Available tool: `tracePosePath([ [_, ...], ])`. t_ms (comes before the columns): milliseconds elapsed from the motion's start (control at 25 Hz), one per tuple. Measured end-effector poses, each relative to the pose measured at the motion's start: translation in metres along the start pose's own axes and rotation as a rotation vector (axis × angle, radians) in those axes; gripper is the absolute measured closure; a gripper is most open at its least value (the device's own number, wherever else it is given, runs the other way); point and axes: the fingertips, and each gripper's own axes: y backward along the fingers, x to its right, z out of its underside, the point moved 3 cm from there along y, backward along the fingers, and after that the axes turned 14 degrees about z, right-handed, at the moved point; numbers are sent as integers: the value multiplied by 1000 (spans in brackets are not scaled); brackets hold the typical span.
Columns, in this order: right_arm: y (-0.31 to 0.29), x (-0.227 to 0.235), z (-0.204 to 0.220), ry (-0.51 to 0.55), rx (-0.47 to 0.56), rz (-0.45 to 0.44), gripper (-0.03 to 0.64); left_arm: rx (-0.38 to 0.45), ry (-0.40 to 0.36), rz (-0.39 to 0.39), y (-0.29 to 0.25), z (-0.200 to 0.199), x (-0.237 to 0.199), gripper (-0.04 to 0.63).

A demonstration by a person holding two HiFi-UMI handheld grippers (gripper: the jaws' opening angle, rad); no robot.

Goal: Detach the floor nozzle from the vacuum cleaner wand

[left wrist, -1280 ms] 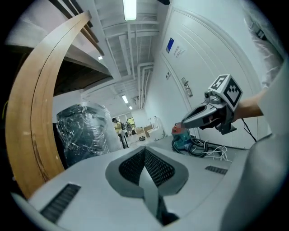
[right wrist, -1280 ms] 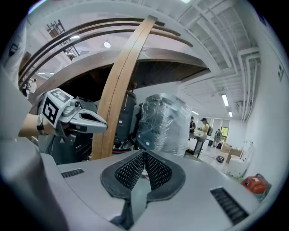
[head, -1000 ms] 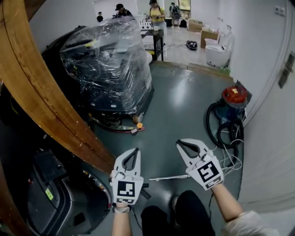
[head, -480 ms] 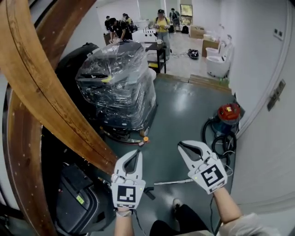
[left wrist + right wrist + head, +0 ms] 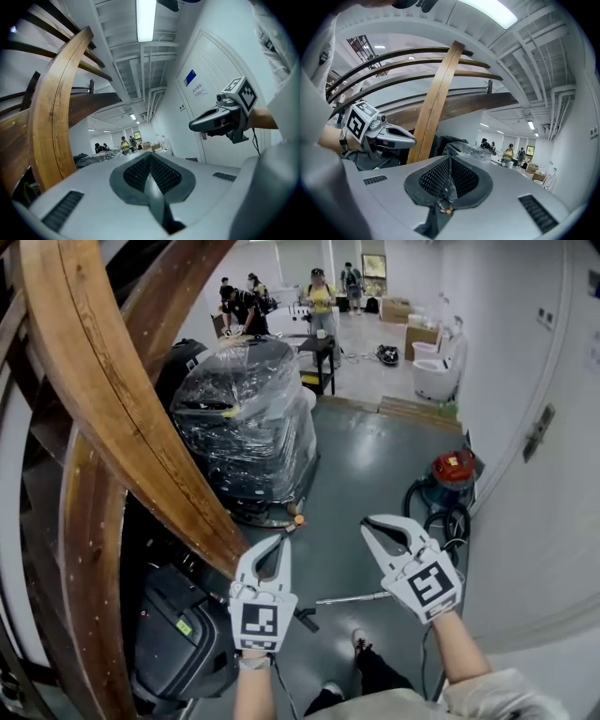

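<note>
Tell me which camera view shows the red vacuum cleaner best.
The head view: it looks down on the red vacuum cleaner, which stands on the floor by the wall with its black hose coiled beside it. The two gripper views look level across the room; I cannot make it out in either.

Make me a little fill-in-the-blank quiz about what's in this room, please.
The vacuum cleaner has a ___ top.
The big machine beyond the left tool is wrapped in clear ___.
The metal wand lies on the ___, held by neither tool.
The jaws of the left tool and the right tool are ___, not open.
Missing words: red; plastic; floor; shut.
</note>
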Motion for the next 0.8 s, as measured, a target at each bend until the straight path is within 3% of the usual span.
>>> tracePosePath([
  [560, 106, -49, -40, -27, -20, 8, 581, 20, 24, 32, 90, -40, 64, 594],
  [800, 133, -53, -52, -42, -13, 12, 581, 13, 0, 36, 110, -56, 80, 594],
])
